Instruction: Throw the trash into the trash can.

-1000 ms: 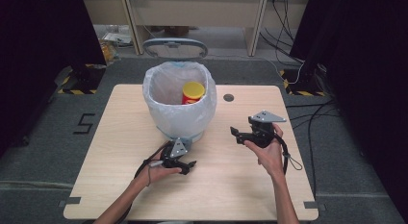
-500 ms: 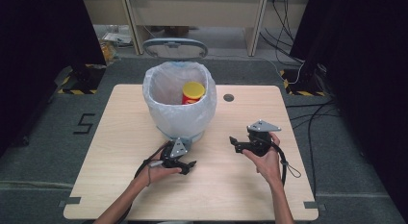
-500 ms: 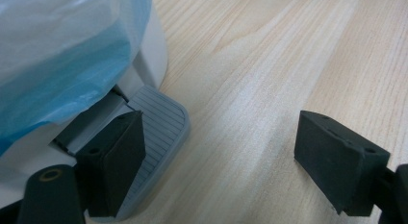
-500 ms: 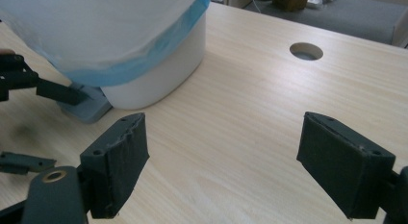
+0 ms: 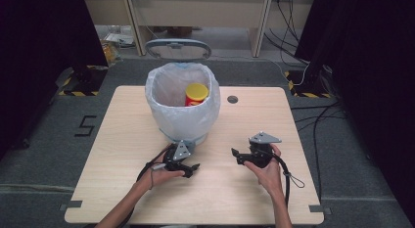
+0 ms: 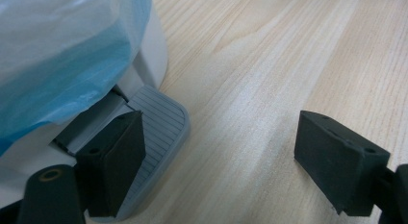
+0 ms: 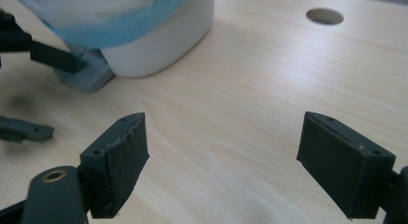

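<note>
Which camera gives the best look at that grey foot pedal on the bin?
The left gripper view: the ribbed pedal sits close up, with one jaw over it. The right gripper view shows it small at the bin's base. In the high view the left gripper covers it.

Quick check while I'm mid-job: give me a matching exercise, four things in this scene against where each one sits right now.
Things:
1. yellow-lidded red canister
2. grey ribbed foot pedal
3. round hole in the wooden table
4. right hand-held gripper

Places:
A. open above bare wood, right of the bin
B. at the foot of the white pedal bin, under one jaw of the left hand-held gripper
C. inside the bag-lined bin
D. in the table top, right of the bin's rim

Pairs: 1-C, 2-B, 3-D, 4-A
</note>
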Tool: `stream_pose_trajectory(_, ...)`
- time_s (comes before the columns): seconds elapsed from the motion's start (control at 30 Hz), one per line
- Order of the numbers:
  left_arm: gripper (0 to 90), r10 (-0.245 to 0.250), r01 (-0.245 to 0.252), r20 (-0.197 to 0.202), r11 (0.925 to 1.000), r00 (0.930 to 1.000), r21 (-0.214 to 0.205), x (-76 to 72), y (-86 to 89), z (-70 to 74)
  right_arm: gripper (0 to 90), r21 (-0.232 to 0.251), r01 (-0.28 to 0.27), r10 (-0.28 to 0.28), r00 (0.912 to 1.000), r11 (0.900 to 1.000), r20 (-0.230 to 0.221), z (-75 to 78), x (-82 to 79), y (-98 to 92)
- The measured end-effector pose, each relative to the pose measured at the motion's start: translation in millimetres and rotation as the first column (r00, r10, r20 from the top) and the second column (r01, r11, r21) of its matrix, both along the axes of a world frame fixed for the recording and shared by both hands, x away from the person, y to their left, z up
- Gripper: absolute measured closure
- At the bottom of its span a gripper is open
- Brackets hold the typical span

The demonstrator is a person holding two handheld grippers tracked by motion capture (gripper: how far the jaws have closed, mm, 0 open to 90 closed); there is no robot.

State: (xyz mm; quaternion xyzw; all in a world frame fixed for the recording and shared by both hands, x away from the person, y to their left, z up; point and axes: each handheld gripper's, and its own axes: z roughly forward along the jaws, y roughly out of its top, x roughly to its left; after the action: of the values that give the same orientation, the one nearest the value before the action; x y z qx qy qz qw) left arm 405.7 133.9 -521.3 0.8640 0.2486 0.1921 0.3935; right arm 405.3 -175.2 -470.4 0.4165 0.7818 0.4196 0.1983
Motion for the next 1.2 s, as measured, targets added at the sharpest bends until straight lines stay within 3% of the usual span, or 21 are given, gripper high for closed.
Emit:
stream_pose_trajectory(0.63,17.5,0.000,0.000,0.000,1.0000,1.0000,0.000,0.0,0.0,0.0,18.0,-0.064,-0.012,0.010,0.9991,0.9979,-0.042,-17.4,-6.7,3.1)
stream_pose_trajectory(1.2,17.5,0.000,0.000,0.000,1.0000,1.0000,0.000,0.0,0.0,0.0,17.0,-0.150,-0.031,0.010,0.9910,0.9883,-0.134,-38.4,-13.5,2.2)
